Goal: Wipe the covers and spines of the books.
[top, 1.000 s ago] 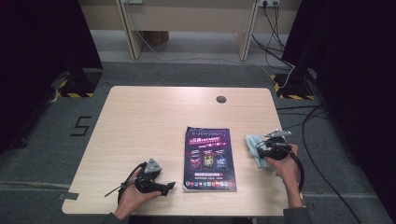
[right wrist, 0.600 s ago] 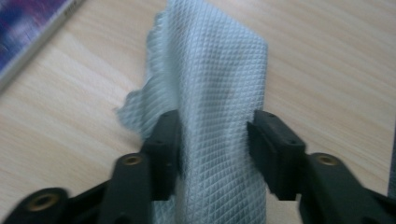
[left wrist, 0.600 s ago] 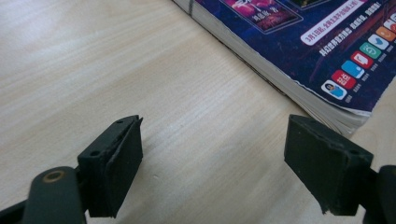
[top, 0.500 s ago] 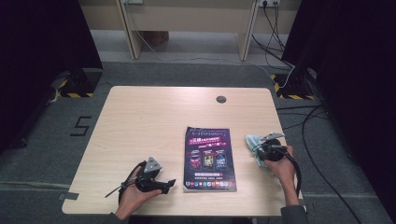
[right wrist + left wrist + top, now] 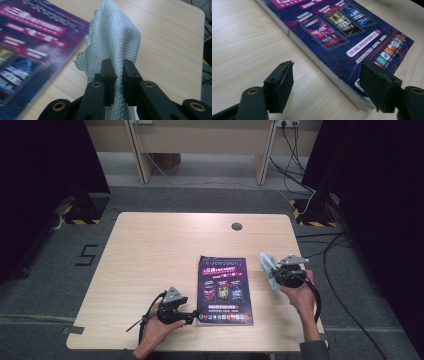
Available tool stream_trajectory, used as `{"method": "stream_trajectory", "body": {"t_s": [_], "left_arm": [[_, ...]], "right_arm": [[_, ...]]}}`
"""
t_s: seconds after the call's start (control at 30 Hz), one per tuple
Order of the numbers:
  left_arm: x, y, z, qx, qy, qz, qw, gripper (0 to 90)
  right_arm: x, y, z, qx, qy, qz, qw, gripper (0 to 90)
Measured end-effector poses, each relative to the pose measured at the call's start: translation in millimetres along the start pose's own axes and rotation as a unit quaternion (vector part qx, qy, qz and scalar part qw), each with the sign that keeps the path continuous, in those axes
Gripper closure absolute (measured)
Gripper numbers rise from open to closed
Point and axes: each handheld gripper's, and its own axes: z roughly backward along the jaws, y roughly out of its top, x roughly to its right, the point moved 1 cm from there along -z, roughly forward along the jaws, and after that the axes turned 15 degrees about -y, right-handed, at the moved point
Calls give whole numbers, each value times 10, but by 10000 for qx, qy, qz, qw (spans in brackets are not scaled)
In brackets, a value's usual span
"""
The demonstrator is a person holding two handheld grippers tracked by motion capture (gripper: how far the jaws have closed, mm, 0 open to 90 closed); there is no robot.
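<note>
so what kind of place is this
Probably a recording lab or workshop: a lone wooden table on grey carpet, black curtains at both sides, and cables trailing over the floor.

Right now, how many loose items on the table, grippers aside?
2. A purple-covered booklet lies flat at the table's near middle, its near left corner between the open left gripper jaws. A pale blue cloth is pinched in the right gripper, right of the booklet.
</note>
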Motion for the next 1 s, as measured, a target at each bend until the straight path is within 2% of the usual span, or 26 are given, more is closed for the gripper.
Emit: {"method": "stream_trajectory", "body": {"t_s": [0.1, 0.13, 0.2, 0.23, 0.27, 0.3, 0.37, 0.5, 0.57, 0.83, 0.9, 1.0], "left_arm": [[74, 22, -134, -170, 8, -131, 9998, 323], [74, 22, -134, -170, 8, -131, 9998, 340], [96, 13, -166, -339, 30, -238, 9991, 355], [101, 9, -167, -327, 32, -266, 9991, 364], [105, 11, -162, -335, 15, -230, 9992, 374], [107, 10, -158, -361, -2, -249, 9990, 410], [123, 2, -161, -377, 4, -291, 9989, 422], [133, -3, -156, -505, -14, -234, 9984, 426], [148, -9, -146, -565, -6, -327, 9979, 429], [243, -41, -102, -755, 72, -603, 9953, 441], [254, -58, -86, -754, 54, -593, 9954, 441], [272, -80, -64, -769, 59, -646, 9949, 441]], "right_arm": [[-209, 144, 72, 206, 227, 144, 9994, 810], [-209, 144, 72, 206, 227, 144, 9994, 810], [-341, 205, 79, 285, 393, 279, 9984, 809], [-389, 221, 77, 288, 432, 332, 9981, 809], [-455, 237, 64, 284, 491, 419, 9975, 809], [-603, 253, 16, 225, 636, 550, 9962, 809], [-650, 256, -8, 220, 679, 610, 9956, 808], [-876, 253, -133, 55, 806, 860, 9930, 803], [-1007, 242, -204, -23, 854, 1024, 9911, 798], [-1157, 187, -264, -155, 870, 1268, 9880, 754], [-1181, 175, -266, -183, 709, 1435, 9869, 728], [-1182, 176, -267, -185, 629, 1482, 9868, 701]]}}
